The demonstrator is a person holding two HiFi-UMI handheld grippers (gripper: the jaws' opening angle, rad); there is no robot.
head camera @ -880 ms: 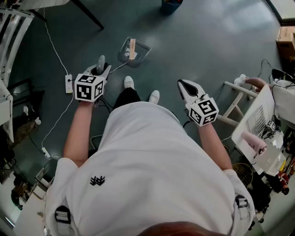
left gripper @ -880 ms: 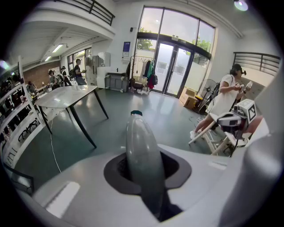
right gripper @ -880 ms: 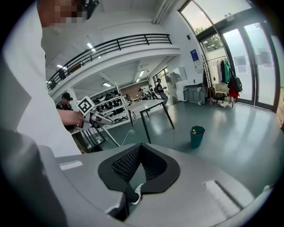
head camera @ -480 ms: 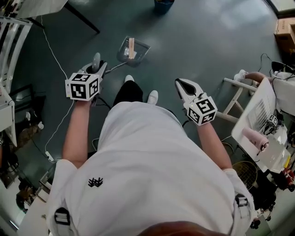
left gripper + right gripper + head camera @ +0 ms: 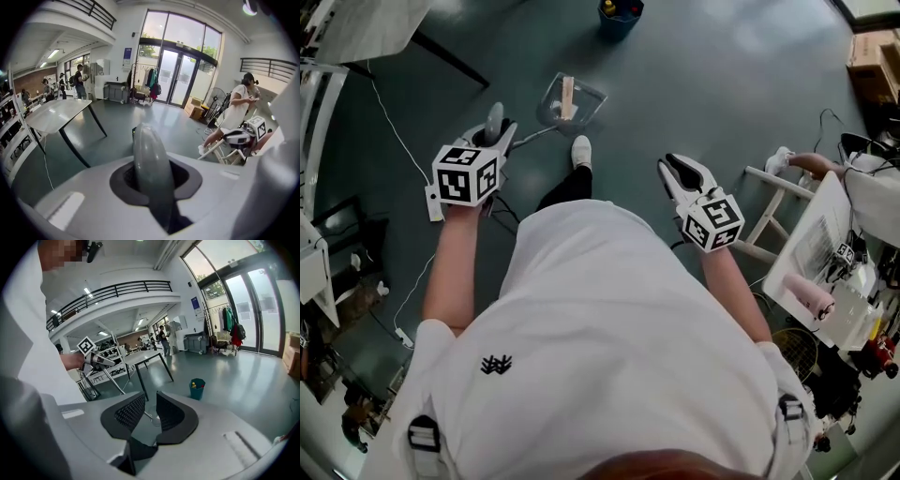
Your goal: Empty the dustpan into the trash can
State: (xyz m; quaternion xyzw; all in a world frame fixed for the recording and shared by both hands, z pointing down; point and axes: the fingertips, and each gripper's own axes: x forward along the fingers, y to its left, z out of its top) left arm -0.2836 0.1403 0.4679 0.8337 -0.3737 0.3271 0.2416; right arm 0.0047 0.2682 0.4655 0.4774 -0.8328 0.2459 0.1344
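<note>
You've just stepped forward. Your left gripper (image 5: 495, 129) has its jaws clamped on the grey dustpan handle (image 5: 151, 173). Your right gripper (image 5: 677, 169) rides alongside, jaws slightly apart, nothing between them. Ahead, the clear dustpan (image 5: 592, 98) carries a pale stick-like scrap (image 5: 568, 97). Beyond it the teal trash can (image 5: 617, 28), yellow bits inside, has slid closer, though not tipping range yet, I'd say.

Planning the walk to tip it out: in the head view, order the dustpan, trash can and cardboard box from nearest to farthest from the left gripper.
1. Dustpan, just ahead, its handle in the left gripper.
2. Trash can, farther ahead, top centre.
3. Cardboard box, far at the upper right edge.
</note>
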